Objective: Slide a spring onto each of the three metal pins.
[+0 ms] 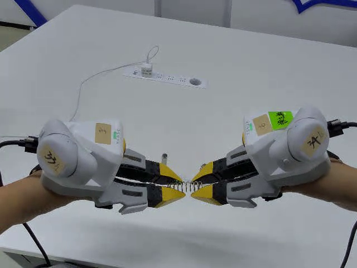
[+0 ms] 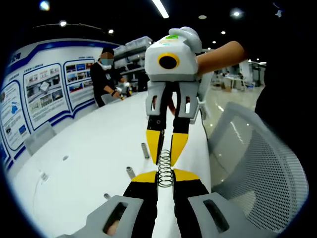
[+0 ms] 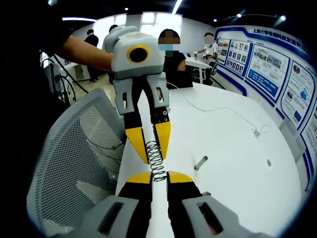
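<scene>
Thin coiled steel spring point(image 1: 188, 186) held level in air above white table point(image 1: 223, 61) — left gripper point(image 1: 177, 186) pinching one end, right gripper point(image 1: 196, 187) pinching the other. Short upright metal pins point(image 2: 145, 150) stand on table just beyond, look bare. Step judged: readying first spring, none seated. Next likely calls for one gripper letting go, the other tipping spring upright, lining coil bore over pin tip — then lowering.

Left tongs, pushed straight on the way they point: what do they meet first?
The spring that the left tongs grip, then the right tongs facing them, just beyond.
</scene>
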Available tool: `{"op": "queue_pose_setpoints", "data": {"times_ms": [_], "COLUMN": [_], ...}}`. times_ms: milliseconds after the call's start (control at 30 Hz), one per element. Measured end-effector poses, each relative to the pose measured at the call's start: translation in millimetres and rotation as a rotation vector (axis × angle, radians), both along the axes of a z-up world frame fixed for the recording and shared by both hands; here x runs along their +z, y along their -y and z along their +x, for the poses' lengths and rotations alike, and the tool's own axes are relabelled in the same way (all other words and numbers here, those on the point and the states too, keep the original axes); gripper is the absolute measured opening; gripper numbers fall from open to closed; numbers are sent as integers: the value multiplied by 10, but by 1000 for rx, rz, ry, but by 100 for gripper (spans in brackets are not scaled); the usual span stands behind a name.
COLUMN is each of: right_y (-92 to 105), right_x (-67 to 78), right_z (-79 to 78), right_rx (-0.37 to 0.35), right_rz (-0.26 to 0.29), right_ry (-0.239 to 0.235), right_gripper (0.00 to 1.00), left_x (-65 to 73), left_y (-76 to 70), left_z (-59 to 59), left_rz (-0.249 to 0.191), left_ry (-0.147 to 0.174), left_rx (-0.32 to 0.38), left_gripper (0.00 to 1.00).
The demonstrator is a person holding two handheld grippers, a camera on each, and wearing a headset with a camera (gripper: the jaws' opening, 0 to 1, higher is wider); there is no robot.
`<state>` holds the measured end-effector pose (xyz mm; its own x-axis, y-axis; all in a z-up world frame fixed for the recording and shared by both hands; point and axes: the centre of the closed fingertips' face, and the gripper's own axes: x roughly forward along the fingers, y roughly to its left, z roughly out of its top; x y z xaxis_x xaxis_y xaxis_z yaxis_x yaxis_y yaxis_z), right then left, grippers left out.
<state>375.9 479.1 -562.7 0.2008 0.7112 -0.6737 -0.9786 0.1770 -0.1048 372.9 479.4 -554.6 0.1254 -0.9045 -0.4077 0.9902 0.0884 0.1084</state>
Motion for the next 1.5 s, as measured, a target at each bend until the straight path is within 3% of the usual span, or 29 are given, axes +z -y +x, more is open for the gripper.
{"op": "queue_pose_setpoints", "data": {"times_ms": [400,533,600,700,833,900,1133,1200,1267,1500], "right_y": [-41,-72,-114,-134,-208,-238,-316,-327,-348,-419], "right_x": [161,210,271,286,392,445,418,414,412,433], "right_z": [-8,-56,-86,-84,-78,-65,-46,-39,-28,26], "right_rx": [-27,-8,3,5,-4,-14,-16,-22,-24,-21], "right_rz": [74,103,144,148,218,252,235,237,240,243], "right_ry": [-34,-40,-47,-43,-52,-57,-42,-44,-47,-40], "right_gripper": [11,11,11,11,11,11,11,11,11,11], "left_x": [-13,-23,-30,-33,-2,27,-2,0,24,11], "left_y": [4,7,11,19,35,43,26,5,-12,-89], "left_z": [43,19,0,-5,-4,-3,13,11,26,88], "left_rz": [9,15,17,18,-10,-26,-16,-27,-46,-57], "left_ry": [6,12,12,12,-24,-27,-27,-58,-48,-68], "left_rx": [28,18,11,11,31,35,55,76,89,135], "left_gripper": [10,10,10,10,10,10,11,11,12,24]}}
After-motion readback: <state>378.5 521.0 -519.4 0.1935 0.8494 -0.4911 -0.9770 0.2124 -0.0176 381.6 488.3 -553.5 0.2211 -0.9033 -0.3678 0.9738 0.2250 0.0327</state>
